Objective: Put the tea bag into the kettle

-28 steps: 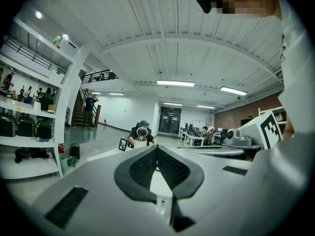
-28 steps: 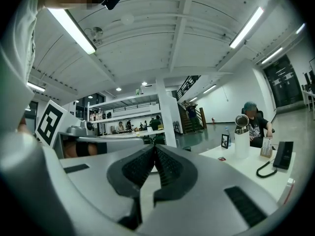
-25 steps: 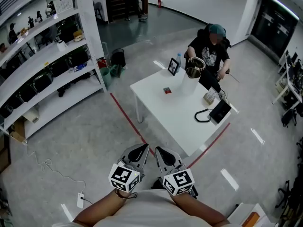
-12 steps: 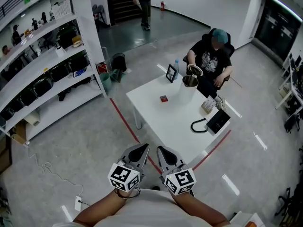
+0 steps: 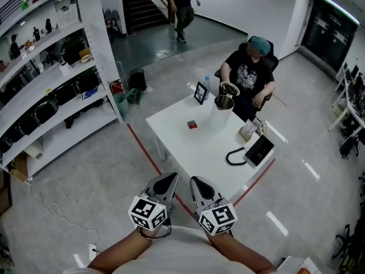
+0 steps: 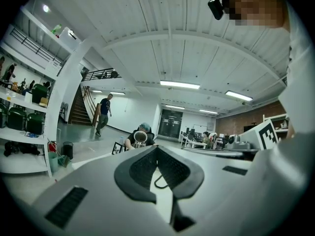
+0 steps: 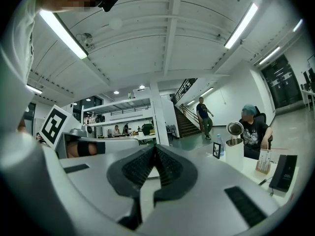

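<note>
1 white table (image 5: pixel 194 153) carries 1 small red tea bag (image 5: pixel 192 124), lying flat and well apart from 1 white kettle (image 5: pixel 222 110), which stands lid-up near the far edge. 1 seated person (image 5: pixel 251 73) is just behind the kettle, and 1 other person (image 5: pixel 183 4) walks by the stairs. There are 2 grippers, both short of the table. The left gripper (image 5: pixel 169 178) and the right gripper (image 5: pixel 198 181) each have their jaws pressed together, with nothing between them.
</note>
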Demonstrator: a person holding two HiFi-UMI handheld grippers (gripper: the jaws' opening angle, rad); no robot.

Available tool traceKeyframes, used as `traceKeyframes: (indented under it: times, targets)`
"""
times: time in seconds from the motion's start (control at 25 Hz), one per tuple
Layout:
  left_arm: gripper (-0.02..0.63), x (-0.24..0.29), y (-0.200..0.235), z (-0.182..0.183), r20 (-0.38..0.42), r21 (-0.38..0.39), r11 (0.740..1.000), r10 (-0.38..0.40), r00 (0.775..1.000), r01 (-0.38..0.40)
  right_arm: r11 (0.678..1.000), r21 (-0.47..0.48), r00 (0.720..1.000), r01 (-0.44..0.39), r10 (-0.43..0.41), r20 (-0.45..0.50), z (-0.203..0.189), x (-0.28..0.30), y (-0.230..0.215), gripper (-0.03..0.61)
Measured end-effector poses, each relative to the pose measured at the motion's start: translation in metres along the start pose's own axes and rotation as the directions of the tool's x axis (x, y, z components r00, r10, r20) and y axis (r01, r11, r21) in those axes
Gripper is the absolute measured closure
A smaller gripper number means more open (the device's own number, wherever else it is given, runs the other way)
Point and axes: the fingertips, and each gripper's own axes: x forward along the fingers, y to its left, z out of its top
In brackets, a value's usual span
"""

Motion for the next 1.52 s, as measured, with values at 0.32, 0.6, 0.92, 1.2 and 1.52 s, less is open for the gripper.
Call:
traceKeyframes:
  times: [0.32,0.6,0.92,1.2,1.52]
  targets:
    - [0.604,0.046,0.027,0.008,0.003,0.005,0.998,-0.058,0.998,0.058,0.998,-0.009,0.998,0.061,-0.061,-0.002,0.004,0.033,-0.034,0.566]
    - [0.606,0.086,0.063,0.013,-0.016,-0.006,0.996,-0.092,0.996,0.092,0.994,0.007,0.994,0.110,-0.110,-0.017,0.003,0.072,-0.066,0.566]
    - [0.605,0.130,0.113,0.015,-0.048,-0.025,0.990,-0.142,0.989,0.141,0.987,0.022,0.986,0.161,-0.159,-0.047,0.001,0.131,-0.096,0.566]
    - [0.605,0.165,0.165,0.026,-0.064,0.001,0.979,-0.204,0.977,0.205,0.971,0.020,0.970,0.238,-0.237,-0.051,0.005,0.190,-0.117,0.566]
    - [0.604,0.203,0.225,0.027,-0.109,0.008,0.959,-0.282,0.953,0.284,0.945,0.015,0.944,0.326,-0.324,-0.059,0.006,0.256,-0.135,0.566]
